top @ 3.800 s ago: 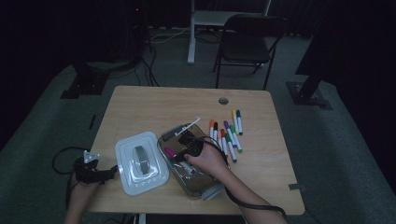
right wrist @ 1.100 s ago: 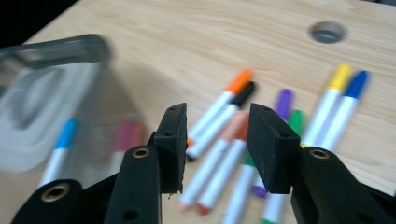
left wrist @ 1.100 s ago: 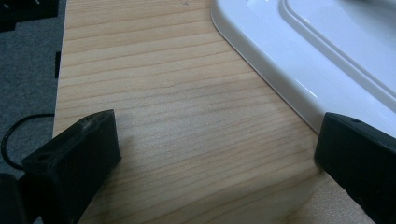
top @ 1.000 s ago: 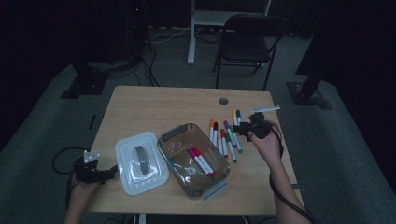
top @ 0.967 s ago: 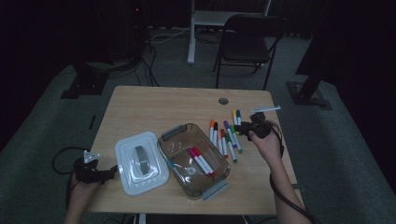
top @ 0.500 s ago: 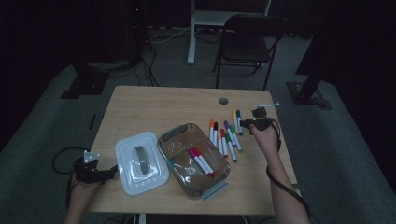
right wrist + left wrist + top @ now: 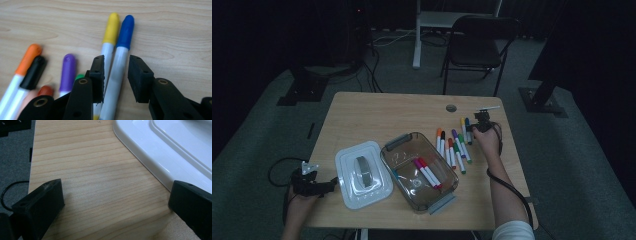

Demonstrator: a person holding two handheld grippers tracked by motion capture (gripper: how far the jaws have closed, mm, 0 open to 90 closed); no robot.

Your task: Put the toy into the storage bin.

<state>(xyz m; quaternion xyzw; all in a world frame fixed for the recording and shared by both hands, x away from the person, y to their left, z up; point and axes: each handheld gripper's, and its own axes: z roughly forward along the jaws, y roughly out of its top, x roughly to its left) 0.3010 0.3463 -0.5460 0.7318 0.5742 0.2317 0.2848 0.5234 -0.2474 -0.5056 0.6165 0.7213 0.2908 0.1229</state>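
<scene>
Your right gripper is down over the loose markers at the far right of the table, and its jaws have just been closing in with the blue marker between them. There's a sliver of gap showing on both sides of the barrel in the right gripper view, so the pads aren't pressing on it yet. Watch the yellow marker: it lies touching the blue one on its left, and your left-hand jaw sits right on top of it. Further left lie the purple marker, a green cap peeking out behind the jaw, the black marker, the orange marker and a red-brown cap low down, all crowded close together. From the high view your right gripper sits at the far end of that marker row, with your hand and forearm coming up the right edge. The clear container stands mid-table with a couple of pink-capped markers already inside, well apart from your right hand. Its white lid lies just beside it on the left. Your left gripper rests at the near left corner, jaws spread wide over bare wood, one jaw next to the lid's rim, gripping nothing.
</scene>
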